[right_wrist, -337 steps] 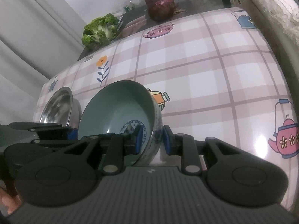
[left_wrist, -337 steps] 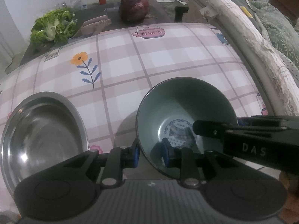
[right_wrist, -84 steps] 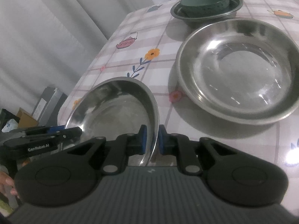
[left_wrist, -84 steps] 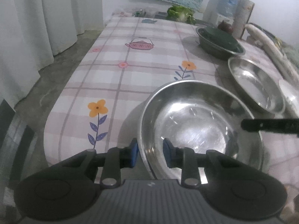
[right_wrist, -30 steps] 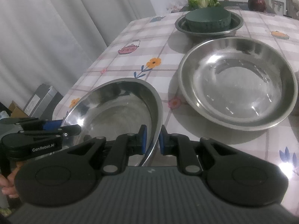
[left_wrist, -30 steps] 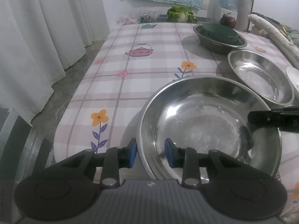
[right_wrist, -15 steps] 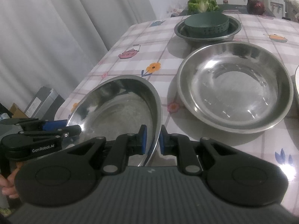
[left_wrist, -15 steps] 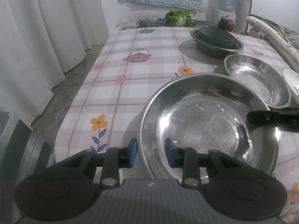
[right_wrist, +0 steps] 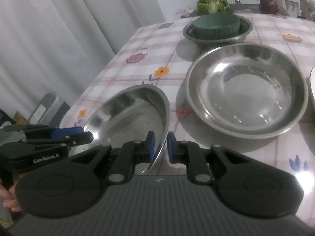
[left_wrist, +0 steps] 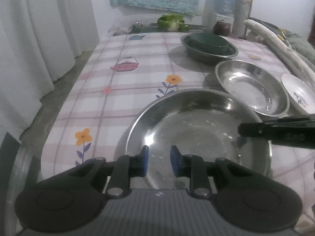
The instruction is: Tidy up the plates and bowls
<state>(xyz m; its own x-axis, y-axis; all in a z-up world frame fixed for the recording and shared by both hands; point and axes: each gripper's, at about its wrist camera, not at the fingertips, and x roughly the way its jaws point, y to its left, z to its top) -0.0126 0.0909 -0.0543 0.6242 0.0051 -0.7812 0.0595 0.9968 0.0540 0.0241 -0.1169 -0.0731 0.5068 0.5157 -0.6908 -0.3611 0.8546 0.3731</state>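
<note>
While the right tongs (right_wrist: pixel 159 144) clamp the steel bowl's (right_wrist: pixel 135 110) rim and the left tongs (left_wrist: pixel 158 162) close astride it, only the right view reads "GenRobot.AI".

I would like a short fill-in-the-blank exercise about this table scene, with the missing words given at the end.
1. The right gripper is clamped on the rim of a ____ bowl.
2. The dark green bowl sits upside down inside a steel ____.
3. A second, empty steel bowl rests on the ____ tablecloth.
4. The white plate lies at the far ____ edge of the left wrist view.

Missing words: steel; bowl; checked; right
</note>
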